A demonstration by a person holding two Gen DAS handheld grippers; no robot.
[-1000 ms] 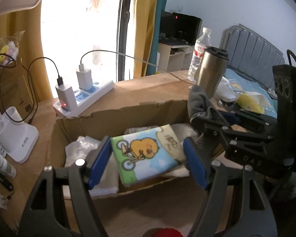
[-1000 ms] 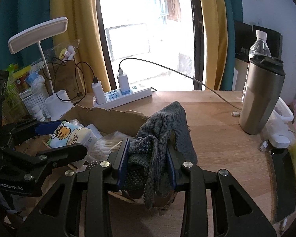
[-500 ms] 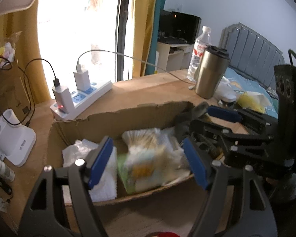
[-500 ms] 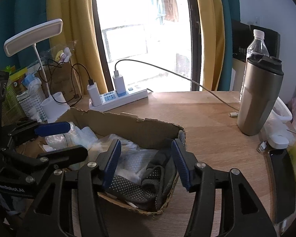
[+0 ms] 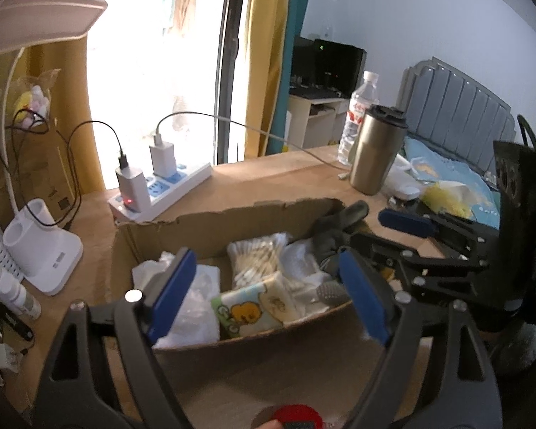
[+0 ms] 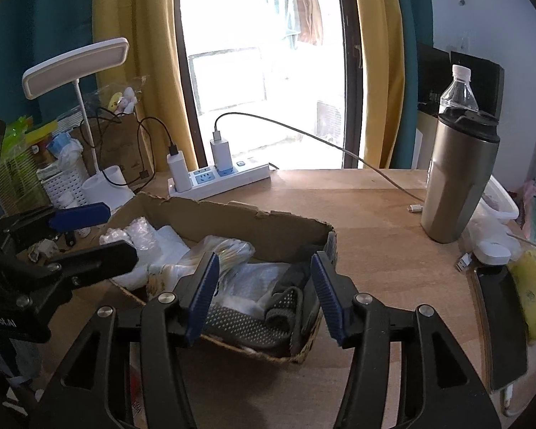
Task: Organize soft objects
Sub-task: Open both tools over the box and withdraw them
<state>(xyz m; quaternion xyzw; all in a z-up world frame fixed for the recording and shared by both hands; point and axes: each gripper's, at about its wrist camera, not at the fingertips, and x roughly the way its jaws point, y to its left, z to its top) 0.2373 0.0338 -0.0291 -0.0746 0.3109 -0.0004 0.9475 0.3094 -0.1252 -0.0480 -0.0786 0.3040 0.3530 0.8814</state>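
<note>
A torn cardboard box [image 5: 211,228] [image 6: 278,228] stands on the wooden table. In it lie a tissue pack with a yellow duck [image 5: 253,309], a bag of cotton swabs [image 5: 257,261], white plastic-wrapped items [image 5: 196,307] and a grey dotted glove [image 6: 268,318] [image 5: 334,236] at its right end. My left gripper [image 5: 268,296] is open and empty above the box's near wall. My right gripper [image 6: 264,295] is open and empty above the glove; it also shows in the left wrist view [image 5: 375,232].
A white power strip [image 6: 225,178] with chargers and a cable lies behind the box. A steel tumbler [image 6: 457,182] and a water bottle [image 6: 459,89] stand right. A desk lamp [image 6: 78,68] with its white base [image 5: 43,246] and a basket [image 6: 62,184] stand left. A phone [image 6: 500,325] lies at the right edge.
My left gripper opened and dropped the tissue pack into the box. My right gripper opened and let the grey glove fall into the box's right end. Both have drawn back a little.
</note>
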